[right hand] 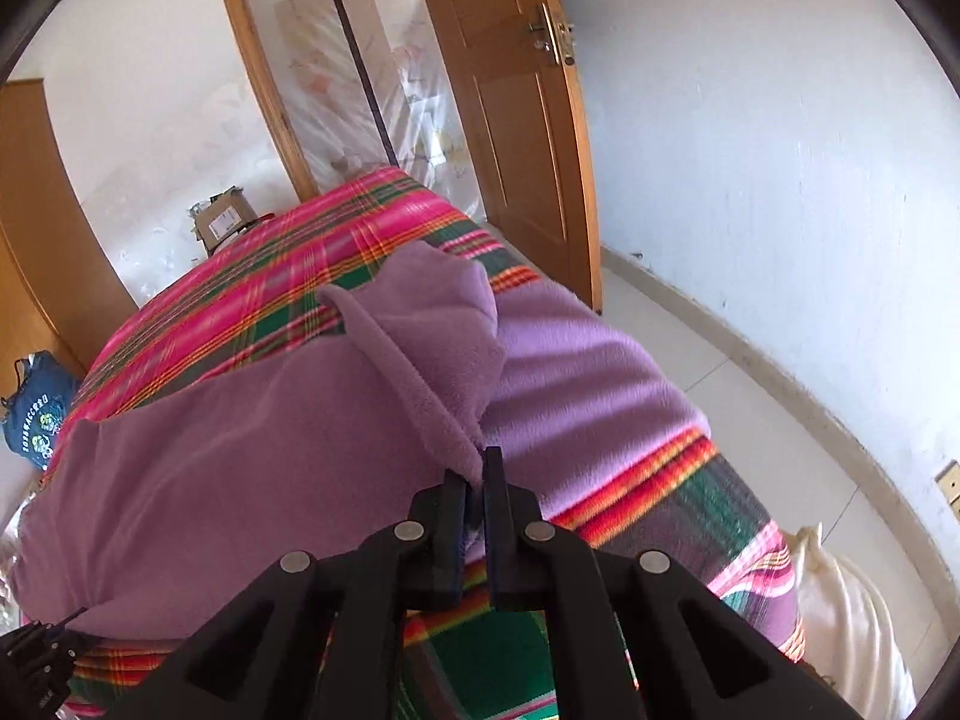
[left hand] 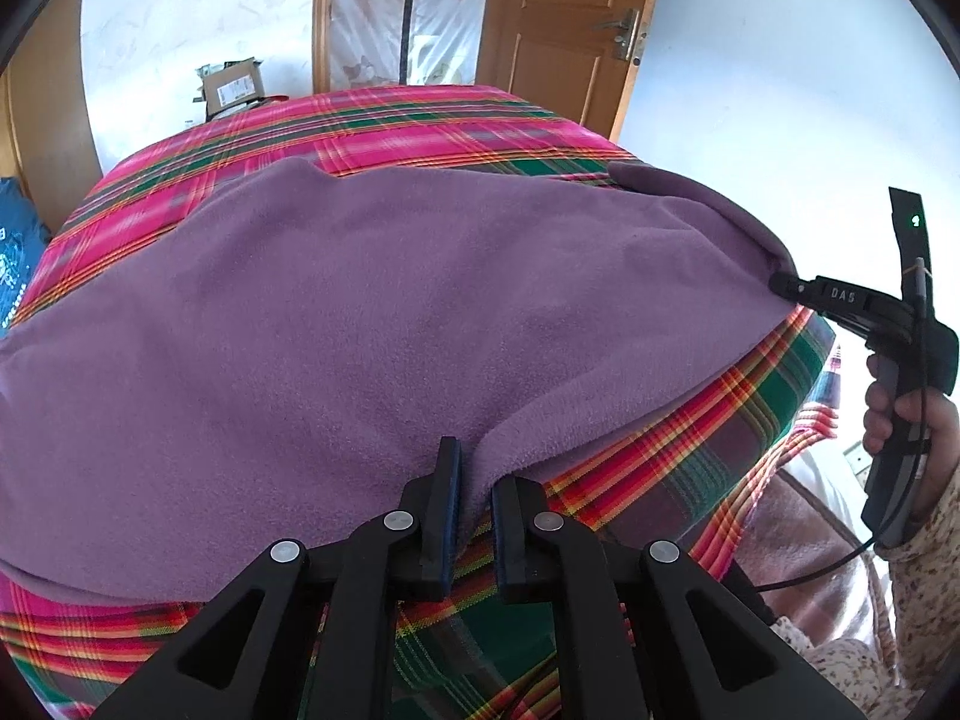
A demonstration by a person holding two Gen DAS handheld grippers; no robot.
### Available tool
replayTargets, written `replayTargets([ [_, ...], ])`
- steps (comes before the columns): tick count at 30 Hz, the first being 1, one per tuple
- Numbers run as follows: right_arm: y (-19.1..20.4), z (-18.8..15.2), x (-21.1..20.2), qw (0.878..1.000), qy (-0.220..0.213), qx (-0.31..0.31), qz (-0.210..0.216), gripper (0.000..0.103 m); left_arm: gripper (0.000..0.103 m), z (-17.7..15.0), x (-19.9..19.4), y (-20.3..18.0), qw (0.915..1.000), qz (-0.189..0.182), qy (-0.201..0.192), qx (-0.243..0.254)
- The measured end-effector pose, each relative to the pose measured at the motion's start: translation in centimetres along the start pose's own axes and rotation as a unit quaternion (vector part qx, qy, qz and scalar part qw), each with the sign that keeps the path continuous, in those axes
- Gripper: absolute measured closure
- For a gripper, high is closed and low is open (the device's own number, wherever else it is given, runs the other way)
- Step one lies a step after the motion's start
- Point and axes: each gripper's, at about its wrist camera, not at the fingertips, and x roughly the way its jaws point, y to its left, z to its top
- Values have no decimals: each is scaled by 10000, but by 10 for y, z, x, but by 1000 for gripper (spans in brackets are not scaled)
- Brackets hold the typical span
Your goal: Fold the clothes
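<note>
A purple fleece garment (left hand: 360,312) lies spread across a bed with a pink, green and red plaid cover (left hand: 420,120). In the left wrist view my left gripper (left hand: 478,468) is at the fleece's near edge, shut on a pinch of the fabric. At the bed's right side the right gripper (left hand: 779,284) clamps the fleece's right edge, with a person's hand (left hand: 900,420) on its handle. In the right wrist view my right gripper (right hand: 477,465) is shut on a raised fold of the purple fleece (right hand: 420,336), which drapes back over the garment. The left gripper (right hand: 36,660) shows at the lower left corner.
A wooden door (left hand: 558,30) stands open behind the bed, beside a plastic-covered doorway. A cardboard box (left hand: 231,87) sits past the far edge. A blue bag (right hand: 36,408) lies on the left. A white sack (right hand: 852,618) and tiled floor (right hand: 750,408) are on the right.
</note>
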Motion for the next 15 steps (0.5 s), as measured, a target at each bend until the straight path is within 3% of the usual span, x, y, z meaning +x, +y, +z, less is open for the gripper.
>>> replayTargets([
  [7,-7,-3,-1,9999,102,-110,70,96,87,-2,-5,0,9998,-134,99,-103],
  [9,-8,-3,-4,9997,112,-203,31,87,87,-2,-11,2,9996,-215,97,-147],
  [15,-16,1,-18,9993,148,-322,138,78,86,4,-38,12,9976,-506,-365,-299],
])
